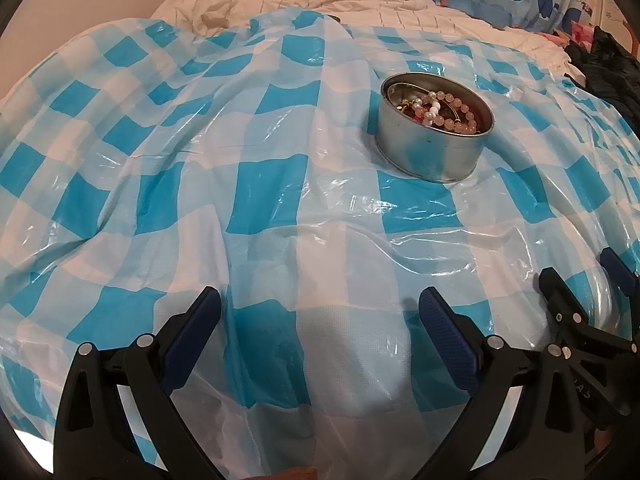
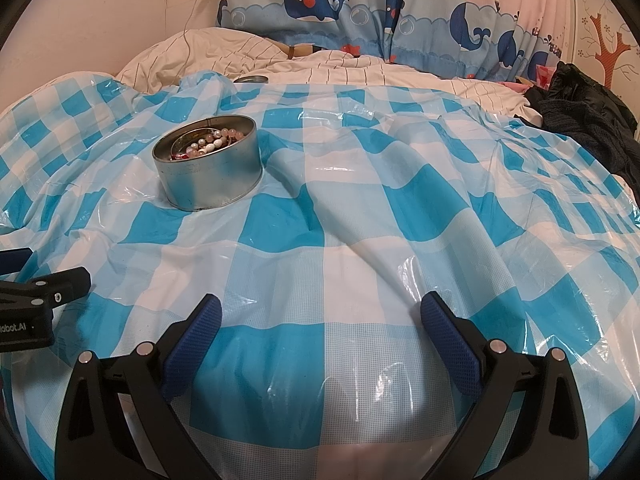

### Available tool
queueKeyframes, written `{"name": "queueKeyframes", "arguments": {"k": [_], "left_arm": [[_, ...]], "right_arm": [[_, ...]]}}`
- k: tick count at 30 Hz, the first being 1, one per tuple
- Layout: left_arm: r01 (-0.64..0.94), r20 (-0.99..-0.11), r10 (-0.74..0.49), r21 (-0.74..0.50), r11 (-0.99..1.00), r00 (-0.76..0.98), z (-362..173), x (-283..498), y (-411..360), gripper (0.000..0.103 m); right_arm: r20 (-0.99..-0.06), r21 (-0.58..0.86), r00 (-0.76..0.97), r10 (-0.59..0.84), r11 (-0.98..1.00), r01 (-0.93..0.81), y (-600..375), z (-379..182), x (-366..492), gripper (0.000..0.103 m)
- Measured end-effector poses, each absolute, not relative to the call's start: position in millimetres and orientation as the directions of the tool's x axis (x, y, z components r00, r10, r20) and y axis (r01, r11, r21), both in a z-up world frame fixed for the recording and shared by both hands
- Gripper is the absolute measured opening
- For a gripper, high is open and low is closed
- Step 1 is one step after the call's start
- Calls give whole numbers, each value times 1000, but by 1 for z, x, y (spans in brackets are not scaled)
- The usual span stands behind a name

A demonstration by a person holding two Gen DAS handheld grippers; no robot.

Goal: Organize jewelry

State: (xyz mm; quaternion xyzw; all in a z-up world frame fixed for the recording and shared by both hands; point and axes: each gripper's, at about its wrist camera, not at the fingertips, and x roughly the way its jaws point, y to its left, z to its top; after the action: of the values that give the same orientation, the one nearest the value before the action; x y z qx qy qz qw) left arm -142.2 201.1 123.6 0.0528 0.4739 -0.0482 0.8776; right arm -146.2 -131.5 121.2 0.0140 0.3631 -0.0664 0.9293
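A round metal tin stands on the blue-and-white checked plastic sheet, and it also shows in the right wrist view. Pink, white and red bead jewelry lies inside it, also seen in the right wrist view. My left gripper is open and empty, near the sheet, well short of the tin. My right gripper is open and empty too, with the tin far ahead to its left. Each gripper shows at the edge of the other's view: the right one, the left one.
The checked sheet covers a bed with a white striped quilt behind. A whale-print curtain hangs at the back. Dark clothing lies at the right edge. A small metal lid rests at the sheet's far edge.
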Motion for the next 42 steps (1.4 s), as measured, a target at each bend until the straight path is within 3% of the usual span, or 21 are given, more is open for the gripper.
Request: {"name": "queueKeyframes", "arguments": {"k": [4, 8, 16, 42], "left_arm": [[131, -795, -74, 8, 991, 602, 131, -146, 208, 95], [141, -771, -53, 48, 989, 634, 137, -152, 205, 95], [127, -821, -30, 51, 991, 570, 129, -143, 201, 95], [120, -826, -18, 60, 991, 564, 126, -142, 200, 95]], "right_arm": [[-677, -22, 727, -113, 991, 134, -132, 121, -146, 96], [-677, -23, 727, -114, 991, 134, -132, 121, -146, 96], [-677, -23, 727, -114, 991, 133, -132, 121, -146, 96], [-677, -23, 727, -114, 991, 133, -132, 121, -146, 96]]}}
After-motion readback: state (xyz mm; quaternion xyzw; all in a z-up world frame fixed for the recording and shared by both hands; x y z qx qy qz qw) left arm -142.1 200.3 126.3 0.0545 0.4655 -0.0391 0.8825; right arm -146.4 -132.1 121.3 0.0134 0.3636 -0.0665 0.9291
